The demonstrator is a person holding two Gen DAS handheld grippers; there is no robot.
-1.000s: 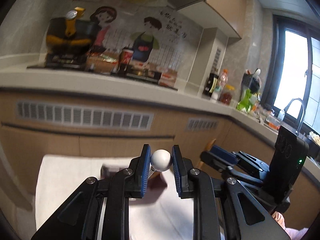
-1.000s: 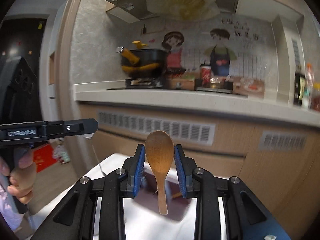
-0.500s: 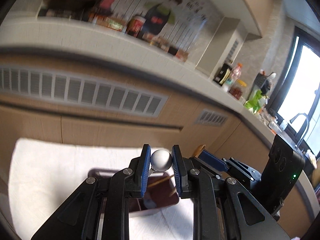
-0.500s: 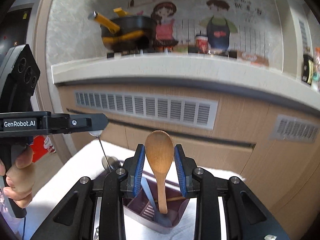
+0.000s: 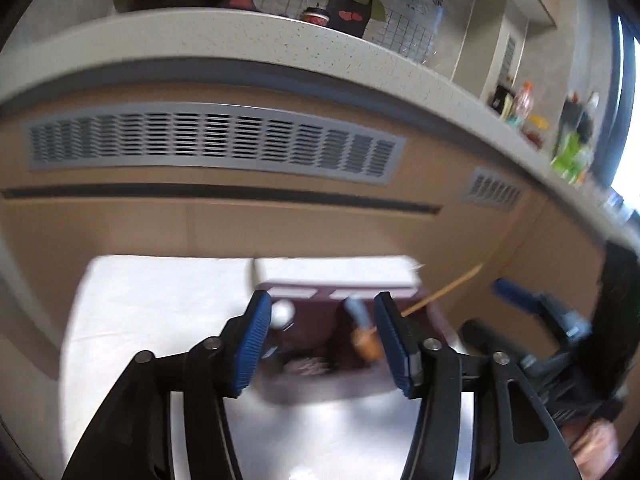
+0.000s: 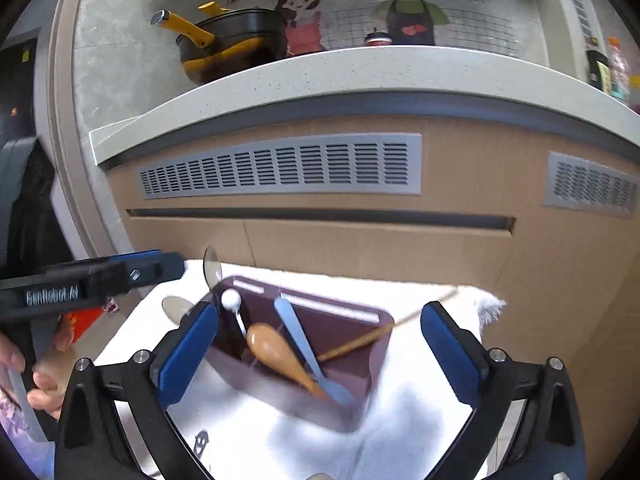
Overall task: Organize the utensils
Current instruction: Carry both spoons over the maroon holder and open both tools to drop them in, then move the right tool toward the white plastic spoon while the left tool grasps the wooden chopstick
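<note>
Both grippers just opening, nothing gripped: right gripper (image 6: 320, 338) gaping over maroon plastic caddy (image 6: 362, 364), smooth wooden spoon (image 6: 276, 350) dropped inside; left gripper (image 5: 322, 330) half-spread, white ball-ended utensil (image 5: 282, 313) beside left pad.

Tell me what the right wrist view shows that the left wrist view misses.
Right wrist only: black pan with yellow handle, metal spoon bowls at the holder's left edge, and the left gripper from the side. Left wrist only: green bottles by the window. Both: dark purple utensil holder, white ball-ended utensil, thin wooden stick, white cloth.
</note>
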